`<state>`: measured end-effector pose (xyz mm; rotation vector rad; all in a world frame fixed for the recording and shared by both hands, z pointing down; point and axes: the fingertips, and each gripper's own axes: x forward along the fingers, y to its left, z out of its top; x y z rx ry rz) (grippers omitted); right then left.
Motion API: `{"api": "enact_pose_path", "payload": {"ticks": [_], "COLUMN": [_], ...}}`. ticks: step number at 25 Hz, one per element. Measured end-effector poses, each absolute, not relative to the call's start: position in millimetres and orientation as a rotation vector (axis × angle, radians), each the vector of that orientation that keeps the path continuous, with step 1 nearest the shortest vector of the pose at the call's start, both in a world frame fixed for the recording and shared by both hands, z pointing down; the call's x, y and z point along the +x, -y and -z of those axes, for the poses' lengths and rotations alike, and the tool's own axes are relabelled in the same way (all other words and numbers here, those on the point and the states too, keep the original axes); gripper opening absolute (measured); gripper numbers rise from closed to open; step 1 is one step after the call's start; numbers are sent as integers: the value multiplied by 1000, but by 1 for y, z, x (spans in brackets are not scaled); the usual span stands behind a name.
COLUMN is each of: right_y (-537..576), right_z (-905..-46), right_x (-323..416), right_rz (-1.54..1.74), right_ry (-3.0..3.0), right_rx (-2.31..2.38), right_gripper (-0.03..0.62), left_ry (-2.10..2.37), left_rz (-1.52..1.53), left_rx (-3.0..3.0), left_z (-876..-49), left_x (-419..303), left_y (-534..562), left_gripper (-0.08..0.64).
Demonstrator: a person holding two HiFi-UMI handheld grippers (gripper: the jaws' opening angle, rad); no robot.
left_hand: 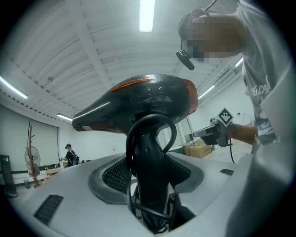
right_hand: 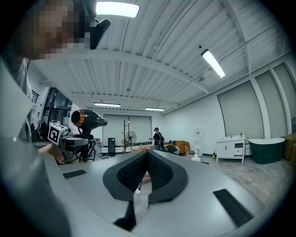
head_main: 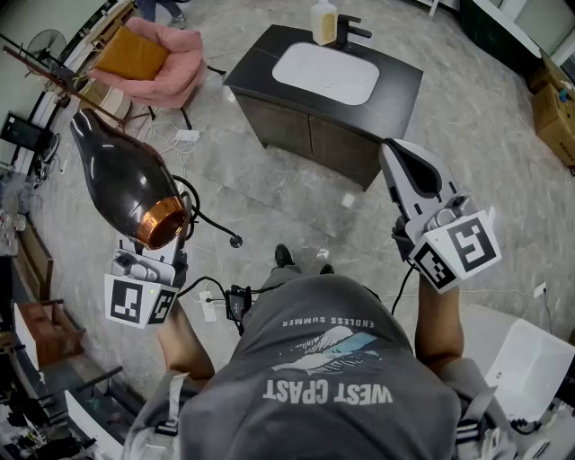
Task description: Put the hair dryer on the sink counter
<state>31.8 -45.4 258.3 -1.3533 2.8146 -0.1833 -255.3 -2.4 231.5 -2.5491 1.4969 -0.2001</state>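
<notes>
Hair dryer (head_main: 124, 172): black body with a copper-coloured ring at its near end and the tapered end pointing far and left. It is held in the air at the left of the scene, above the grey floor (head_main: 296, 202) and well apart from the sink counter (head_main: 400, 85). Its black cord (head_main: 208, 220) loops beside the handle and trails down toward the floor.

Left gripper (head_main: 169, 235): clenched on the dryer's handle. In the left gripper view the handle stands upright between the two ribbed pads (left_hand: 115, 173), with the dryer body (left_hand: 138, 102) lying crosswise above them.

Right gripper (head_main: 397, 160): raised at the right, apart from the dryer. In the right gripper view its pads (right_hand: 159, 173) meet at the tips with nothing between them, so the jaws are closed and empty. The dryer (right_hand: 87, 119) shows in that view at the far left.

Sink counter: a dark top on a dark cabinet, far and centre. It has a white basin (head_main: 325, 72) set into it, and a black faucet (head_main: 352, 31) and a pale bottle (head_main: 323, 22) at its far edge.

Surroundings: a pink chair (head_main: 175, 67) with an orange cushion (head_main: 130, 54) stands at the far left.
</notes>
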Motion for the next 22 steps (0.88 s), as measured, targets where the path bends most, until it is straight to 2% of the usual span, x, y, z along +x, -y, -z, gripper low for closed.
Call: {"api": "enact_pose_path", "payload": {"ticks": [22], "right_y": [55], "right_z": [-251], "right_x": [27], "right_rz": [219], "right_ry": [-2666], "right_rx": [-1498], "right_gripper": [28], "left_ry": [-1354], "left_rz": [161], "left_rx": [-2631], "left_z": [-233], "left_x": [-268], "left_y": [44], "left_gripper": [242]}}
